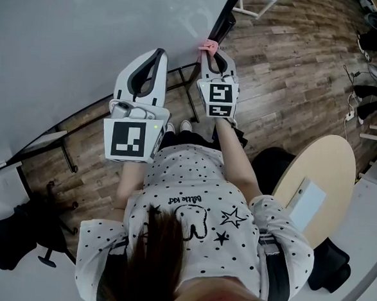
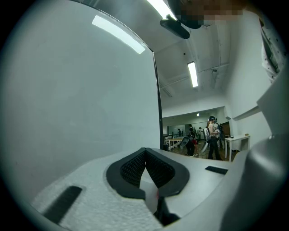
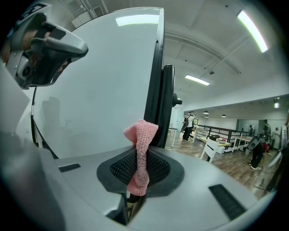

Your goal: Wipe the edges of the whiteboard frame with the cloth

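The whiteboard (image 1: 87, 36) fills the upper left, and its black side frame (image 1: 222, 17) runs down to my right gripper (image 1: 212, 55). That gripper is shut on a pink knitted cloth (image 1: 208, 47), which sits right at the frame. In the right gripper view the cloth (image 3: 141, 149) stands up from the jaws, its top just in front of the black frame (image 3: 154, 90). My left gripper (image 1: 159, 53) is shut with nothing in it, pointing at the board face (image 2: 76, 99) left of the frame edge (image 2: 158, 99).
A round wooden table (image 1: 328, 182) with a white sheet on it stands at the right. A black chair (image 1: 15, 231) sits at the lower left. The board's black stand legs (image 1: 66, 154) cross the wooden floor. Several people (image 2: 212, 140) stand far off in the room.
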